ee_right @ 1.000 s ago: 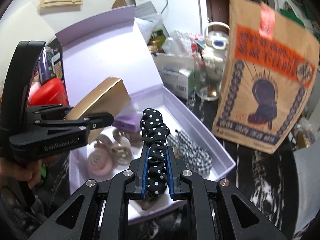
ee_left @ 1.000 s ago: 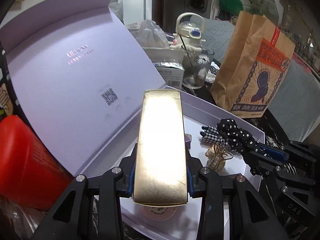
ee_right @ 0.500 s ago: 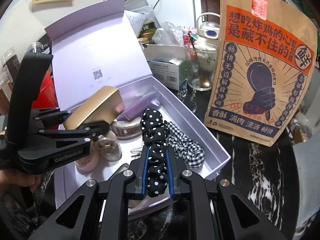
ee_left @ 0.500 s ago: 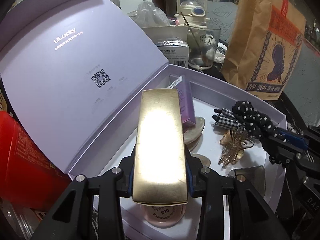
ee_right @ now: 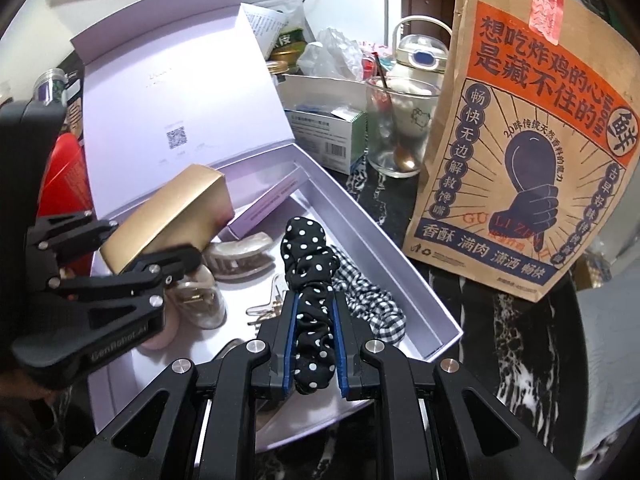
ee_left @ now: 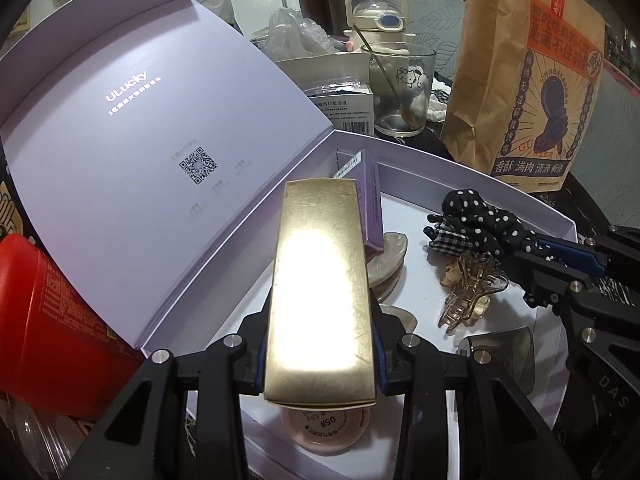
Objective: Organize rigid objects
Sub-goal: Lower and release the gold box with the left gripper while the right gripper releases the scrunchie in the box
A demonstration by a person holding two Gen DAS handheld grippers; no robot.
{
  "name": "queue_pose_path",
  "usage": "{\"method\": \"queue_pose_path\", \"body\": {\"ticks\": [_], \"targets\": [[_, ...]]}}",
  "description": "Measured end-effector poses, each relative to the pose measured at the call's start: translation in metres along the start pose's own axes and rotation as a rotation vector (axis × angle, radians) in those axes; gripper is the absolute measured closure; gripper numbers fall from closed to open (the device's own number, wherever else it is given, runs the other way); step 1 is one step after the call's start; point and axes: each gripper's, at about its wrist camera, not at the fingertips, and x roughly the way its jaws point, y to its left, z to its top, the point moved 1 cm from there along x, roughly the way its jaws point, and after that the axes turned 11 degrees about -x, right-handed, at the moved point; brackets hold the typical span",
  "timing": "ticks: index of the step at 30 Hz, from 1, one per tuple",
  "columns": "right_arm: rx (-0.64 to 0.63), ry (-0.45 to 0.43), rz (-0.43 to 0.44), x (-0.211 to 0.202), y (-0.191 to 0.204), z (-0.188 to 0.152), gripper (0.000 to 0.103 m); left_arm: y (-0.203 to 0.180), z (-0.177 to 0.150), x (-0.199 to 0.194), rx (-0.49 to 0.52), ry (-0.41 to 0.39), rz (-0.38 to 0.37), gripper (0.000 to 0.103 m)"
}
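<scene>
The lavender gift box [ee_right: 420,304] is lying open on the dark marbled table [ee_right: 500,320], its lid [ee_left: 160,152] leaning back, and it is already getting crowded. The tall paper bag [ee_right: 520,120] is standing just beside the box's right wall, so a wide swing of the right hand is risking a knock that tips it.

The left tongs [ee_left: 320,344] are pinching the gold box [ee_left: 320,280] by its long sides, holding it tilted over the box's left half, with the purple carton [ee_left: 372,204] just beyond its far end. It is hanging above a pink round compact [ee_left: 324,428] and pearly hair claws [ee_left: 390,256]; set down now, I judge it is likely landing on them, rocking instead of lying flat, or cracking a claw. Its glossy faces are also inviting a slip.

The right tongs [ee_right: 314,336] are pressed together on the polka-dot scrunchie [ee_right: 310,280], held over the checked scrunchie [ee_right: 368,300] near the right wall. The soft fabric may be snagging on the amber claw clip [ee_left: 468,296] below, dragging it along. The two tools are working close together, so a collision is possible.
</scene>
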Motion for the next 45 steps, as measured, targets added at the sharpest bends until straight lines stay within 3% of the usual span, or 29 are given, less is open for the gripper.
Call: {"method": "queue_pose_path", "body": {"ticks": [18,25,27,29,31,33,45], "targets": [[0.051,0.064,0.003,0.001,-0.002,-0.01,0.086,-0.018,-0.002,-0.003,0.04,0.014,-0.025,0.065],[0.094,0.078,-0.013,-0.003,-0.009,-0.011,0.076,-0.013,0.0,-0.004,0.012,0.049,-0.057,0.064],[0.094,0.075,-0.009,-0.006,-0.009,-0.011,0.069,-0.013,0.0,-0.004,0.01,0.053,-0.05,0.063],[0.091,0.072,-0.01,-0.009,-0.007,-0.01,0.066,-0.013,0.0,-0.006,0.012,0.043,-0.034,0.056],[0.084,0.07,-0.017,-0.012,-0.006,-0.01,0.066,-0.013,0.001,-0.01,0.007,0.03,-0.035,0.041],[0.082,0.067,-0.024,-0.015,-0.007,-0.009,0.066,-0.013,0.003,-0.014,0.0,0.014,-0.032,0.018],[0.084,0.058,-0.044,-0.031,-0.011,-0.014,0.063,-0.014,0.005,-0.019,-0.005,0.005,-0.035,0.017]]}}
